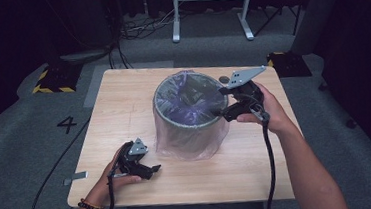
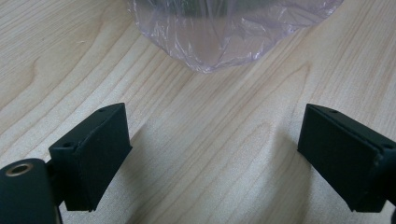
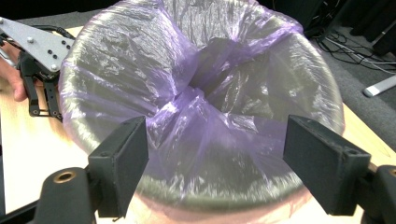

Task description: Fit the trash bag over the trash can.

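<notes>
A round grey bin (image 1: 189,129) stands in the middle of the wooden table (image 1: 123,104), lined with a thin purple bag (image 1: 183,97) that drapes over its rim and down its sides. In the right gripper view the bag (image 3: 196,93) is bunched into folds at the middle of the bin's mouth. My right gripper (image 1: 224,114) (image 3: 217,140) hovers open at the bin's right rim, with nothing pinched. My left gripper (image 1: 150,171) (image 2: 215,130) rests low near the table's front left, open over bare wood. The bag's lower edge (image 2: 224,37) lies just ahead of it.
A small dark round object (image 1: 224,79) lies on the table behind the bin. On the floor beyond stand a white frame (image 1: 211,12), cables and yellow-black striped bases (image 1: 51,85). A figure 4 (image 1: 67,125) marks the carpet at left.
</notes>
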A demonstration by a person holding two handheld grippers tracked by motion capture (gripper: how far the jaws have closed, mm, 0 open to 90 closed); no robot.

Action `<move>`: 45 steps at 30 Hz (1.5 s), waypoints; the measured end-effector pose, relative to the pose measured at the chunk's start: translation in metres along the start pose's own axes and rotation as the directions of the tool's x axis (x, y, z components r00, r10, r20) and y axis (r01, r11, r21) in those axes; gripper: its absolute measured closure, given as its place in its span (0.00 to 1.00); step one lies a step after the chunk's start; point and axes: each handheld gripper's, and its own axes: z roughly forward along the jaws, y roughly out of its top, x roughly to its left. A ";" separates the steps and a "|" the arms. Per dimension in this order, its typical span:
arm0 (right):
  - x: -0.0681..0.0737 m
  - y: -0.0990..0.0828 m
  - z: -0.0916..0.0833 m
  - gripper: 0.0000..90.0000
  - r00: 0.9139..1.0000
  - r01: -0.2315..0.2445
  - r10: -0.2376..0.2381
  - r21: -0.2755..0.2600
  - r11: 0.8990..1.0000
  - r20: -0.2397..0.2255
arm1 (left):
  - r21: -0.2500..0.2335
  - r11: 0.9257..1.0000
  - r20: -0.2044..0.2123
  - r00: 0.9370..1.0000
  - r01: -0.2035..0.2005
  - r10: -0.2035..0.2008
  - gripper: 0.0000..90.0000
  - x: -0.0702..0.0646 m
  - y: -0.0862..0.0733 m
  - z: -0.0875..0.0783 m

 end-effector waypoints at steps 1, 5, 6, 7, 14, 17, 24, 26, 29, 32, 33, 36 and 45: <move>0.000 -0.002 -0.002 0.25 1.000 -0.001 0.001 -0.004 1.000 0.004 | 0.000 1.000 0.000 1.000 0.000 0.000 0.10 0.000 0.000 0.000; -0.001 -0.009 -0.008 0.25 1.000 -0.007 0.007 -0.013 1.000 0.011 | 0.000 1.000 0.000 1.000 0.000 0.000 0.10 0.000 0.000 0.000; -0.001 -0.010 -0.009 0.25 1.000 -0.009 0.009 -0.015 1.000 0.014 | 0.000 1.000 0.000 1.000 0.000 0.000 0.10 0.000 0.000 0.000; -0.002 -0.012 -0.011 0.25 1.000 -0.011 0.011 -0.014 1.000 0.014 | 0.000 1.000 0.000 1.000 0.000 0.000 0.10 0.000 0.000 0.000; 0.000 -0.022 -0.022 0.24 0.999 0.005 -0.004 -0.012 1.000 0.045 | 0.000 1.000 0.000 1.000 0.000 0.000 0.10 0.000 0.000 0.000; 0.002 -0.028 -0.024 0.23 0.998 0.017 -0.017 -0.002 1.000 0.065 | 0.000 1.000 0.000 1.000 0.000 0.000 0.10 0.000 0.000 0.000; 0.004 -0.039 -0.028 0.23 0.996 0.020 -0.020 0.002 1.000 0.087 | 0.000 1.000 0.000 1.000 0.000 0.000 0.10 0.000 0.000 0.000; 0.003 -0.044 -0.030 0.23 0.996 0.020 -0.020 0.004 1.000 0.091 | 0.000 1.000 0.000 1.000 0.000 0.000 0.10 0.000 0.000 0.000; 0.004 -0.047 -0.031 0.23 0.995 0.016 -0.016 0.006 1.000 0.096 | 0.000 1.000 0.000 1.000 0.000 0.000 0.10 0.000 0.000 0.000; 0.004 -0.050 -0.031 0.23 0.994 0.015 -0.016 0.011 1.000 0.106 | 0.000 1.000 0.000 1.000 0.000 0.000 0.10 0.000 0.000 0.000; 0.005 -0.052 -0.031 0.23 0.995 0.015 -0.016 0.012 1.000 0.102 | 0.000 1.000 0.000 1.000 0.000 0.000 0.10 0.000 0.000 0.000; 0.005 -0.057 -0.030 0.23 0.994 0.016 -0.017 0.019 1.000 0.108 | 0.000 1.000 0.000 1.000 0.000 0.000 0.10 0.000 0.000 0.000; 0.007 -0.068 -0.028 0.23 0.992 0.015 -0.019 0.033 0.999 0.122 | 0.000 1.000 0.000 1.000 0.000 0.000 0.10 0.000 0.000 0.000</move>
